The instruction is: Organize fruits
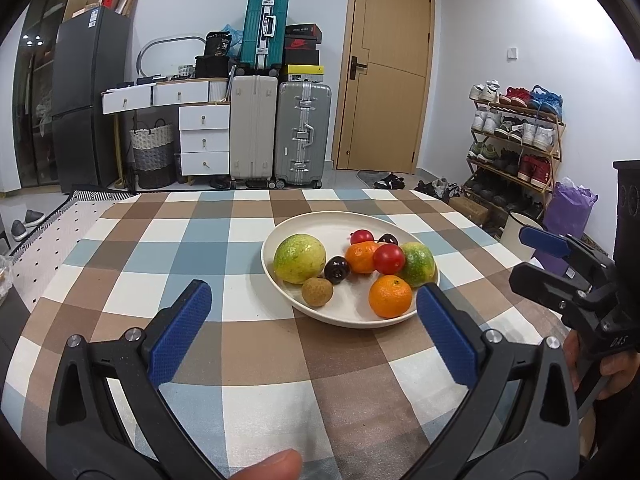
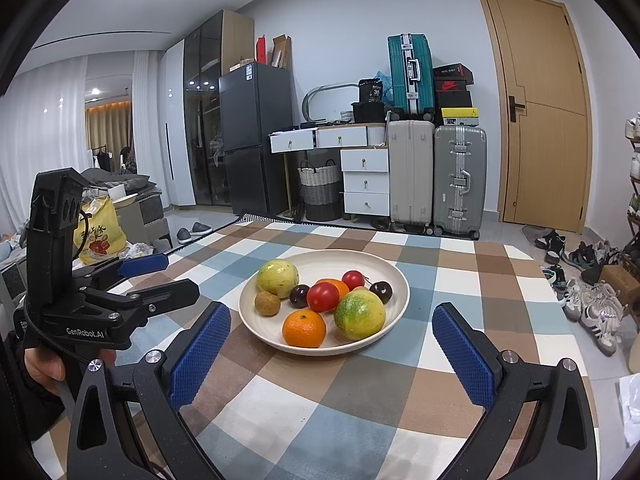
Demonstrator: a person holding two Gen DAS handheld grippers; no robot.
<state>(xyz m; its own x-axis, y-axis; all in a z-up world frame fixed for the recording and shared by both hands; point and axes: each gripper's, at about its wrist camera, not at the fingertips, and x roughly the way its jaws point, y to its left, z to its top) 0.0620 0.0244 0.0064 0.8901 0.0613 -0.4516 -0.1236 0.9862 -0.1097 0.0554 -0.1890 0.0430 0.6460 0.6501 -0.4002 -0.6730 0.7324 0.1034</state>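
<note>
"GenRobot.AI" is read in white on the black left gripper (image 2: 160, 270) body, at 8 o'clock in the right wrist view. "36" is read on the black bag (image 2: 371, 91) at 12 o'clock.

Bare tablecloth (image 1: 248, 360) surrounds the fruit-crowded plate (image 1: 304, 220).

Wooden door (image 1: 387, 68), stacked suitcases (image 1: 280, 120)

Black tongs (image 2: 332, 356), blue textured pads (image 2: 200, 354), silver screws.
</note>
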